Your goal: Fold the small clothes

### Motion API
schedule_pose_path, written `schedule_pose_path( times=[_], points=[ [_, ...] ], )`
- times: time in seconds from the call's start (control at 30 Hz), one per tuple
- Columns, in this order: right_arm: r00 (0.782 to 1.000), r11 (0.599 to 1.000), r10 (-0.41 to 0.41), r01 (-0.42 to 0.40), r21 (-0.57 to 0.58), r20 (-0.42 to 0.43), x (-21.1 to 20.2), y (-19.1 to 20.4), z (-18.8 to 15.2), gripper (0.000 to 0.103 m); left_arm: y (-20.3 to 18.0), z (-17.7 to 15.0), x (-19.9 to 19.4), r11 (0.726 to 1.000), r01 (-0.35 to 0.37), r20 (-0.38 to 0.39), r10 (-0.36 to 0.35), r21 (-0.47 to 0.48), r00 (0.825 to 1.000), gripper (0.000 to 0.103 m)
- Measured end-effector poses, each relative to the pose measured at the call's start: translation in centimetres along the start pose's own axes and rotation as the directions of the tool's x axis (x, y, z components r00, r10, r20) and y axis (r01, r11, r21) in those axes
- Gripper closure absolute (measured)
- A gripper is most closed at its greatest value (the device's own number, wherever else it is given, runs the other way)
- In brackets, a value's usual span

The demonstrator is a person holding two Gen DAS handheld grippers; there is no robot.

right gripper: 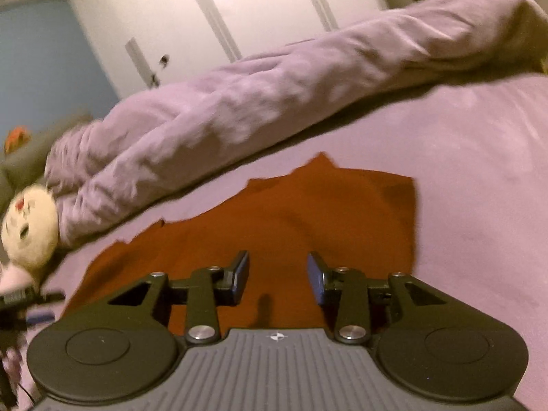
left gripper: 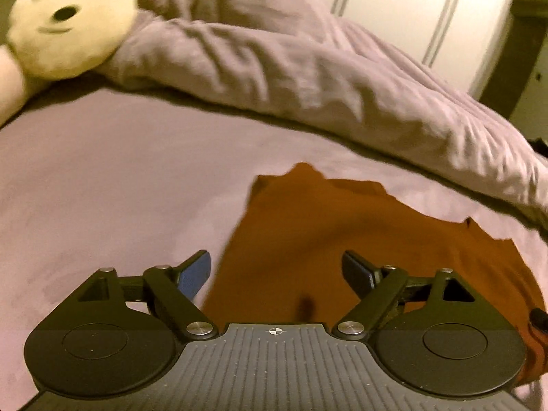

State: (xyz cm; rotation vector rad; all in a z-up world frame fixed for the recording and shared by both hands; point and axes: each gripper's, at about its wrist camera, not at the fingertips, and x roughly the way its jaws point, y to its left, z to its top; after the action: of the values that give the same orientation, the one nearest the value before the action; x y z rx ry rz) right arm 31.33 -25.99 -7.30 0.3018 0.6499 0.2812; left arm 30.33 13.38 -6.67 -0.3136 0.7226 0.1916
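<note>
Left gripper (left gripper: pixel 275 274): spread wide, nothing between the blue pads, poised over the near left edge of the rust-orange garment (left gripper: pixel 342 239). Right gripper (right gripper: pixel 277 275): parted more narrowly, also holding nothing, poised over the garment's near middle.

Relative to the garment, largest first:

- Mauve bedsheet (left gripper: pixel 102 188): underneath, spreading out on every side; seen again in the right wrist view (right gripper: pixel 479 171).
- Rumpled lilac duvet (left gripper: pixel 274 68): beyond the far edge, running across as a long ridge, apart from the garment with a strip of sheet between; same ridge in the right wrist view (right gripper: pixel 239 102).
- White wardrobe doors with long bar handles (left gripper: pixel 411 7): farther back, behind the duvet.
- Garment itself: spread on the sheet, far edge ragged with several points, some soft wrinkles; exact kind of clothing hard to tell. In the right wrist view (right gripper: pixel 291 212), flat beneath both fingers.
- Cream plush doll head with dark eye and red mark (left gripper: pixel 68 20): well off to the far left, resting against the duvet's end; blurred. Smaller in the right wrist view (right gripper: pixel 29 229), at the far left.
- Part of the other gripper showing at the left rim of the right wrist view, just beside the garment's left edge.
</note>
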Motion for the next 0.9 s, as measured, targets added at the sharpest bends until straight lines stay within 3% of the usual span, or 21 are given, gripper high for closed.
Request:
schedule_pose_path(
  times=[0.17, 0.23, 0.3, 0.4, 0.53, 0.63, 0.73, 0.83, 0.9],
  points=[
    [0.995, 0.974, -0.101, 0.099, -0.206, -0.002, 2.1, 2.9, 0.0, 0.067, -2.2, 0.7, 3.3, 0.990, -0.110, -0.046, 0.115, 0.091, 0.992, 0.014],
    [0.984, 0.940, -0.179, 0.172, -0.296, 0.004, 3.1, 3.4, -0.3, 0.062, -2.0, 0.8, 4.7, 0.985, -0.146, -0.087, 0.154, 0.091, 0.984, 0.014],
    [0.979, 0.911, -0.205, 0.197, -0.364, 0.015, 3.7, 3.3, -0.8, 0.056, -1.5, 0.7, 5.6, 0.981, -0.179, -0.124, 0.187, 0.073, 0.974, 0.010],
    [0.976, 0.896, -0.219, 0.208, -0.393, 0.018, 4.0, 2.7, -0.8, 0.042, -0.8, 0.4, 6.3, 0.980, -0.190, -0.134, 0.197, 0.063, 0.971, 0.006],
    [0.979, 0.915, -0.206, 0.193, -0.355, 0.003, 4.1, 1.6, -0.5, 0.031, -0.9, 0.2, 6.4, 0.973, -0.196, -0.129, 0.211, 0.121, 0.969, 0.003],
    [0.979, 0.920, -0.203, 0.188, -0.344, -0.008, 3.4, 1.5, -0.3, 0.029, -0.3, 0.4, 5.6, 0.981, -0.167, -0.163, 0.182, 0.103, 0.970, 0.003],
    [0.968, 0.901, -0.252, 0.241, -0.360, 0.017, 1.4, 2.0, -0.7, 0.029, 1.0, -0.2, 3.4, 0.991, -0.109, -0.171, 0.121, 0.076, 0.978, 0.004],
    [0.966, 0.908, -0.253, 0.257, -0.330, 0.057, -1.6, 2.0, -1.8, 0.029, 3.1, -1.7, 0.6, 0.999, -0.047, -0.179, 0.051, 0.026, 0.983, 0.014],
    [0.967, 0.920, -0.243, 0.255, -0.299, 0.077, -3.7, 1.8, -2.7, 0.029, 4.9, -2.6, -1.1, 0.998, 0.009, -0.200, -0.020, -0.059, 0.980, 0.020]
  ],
)
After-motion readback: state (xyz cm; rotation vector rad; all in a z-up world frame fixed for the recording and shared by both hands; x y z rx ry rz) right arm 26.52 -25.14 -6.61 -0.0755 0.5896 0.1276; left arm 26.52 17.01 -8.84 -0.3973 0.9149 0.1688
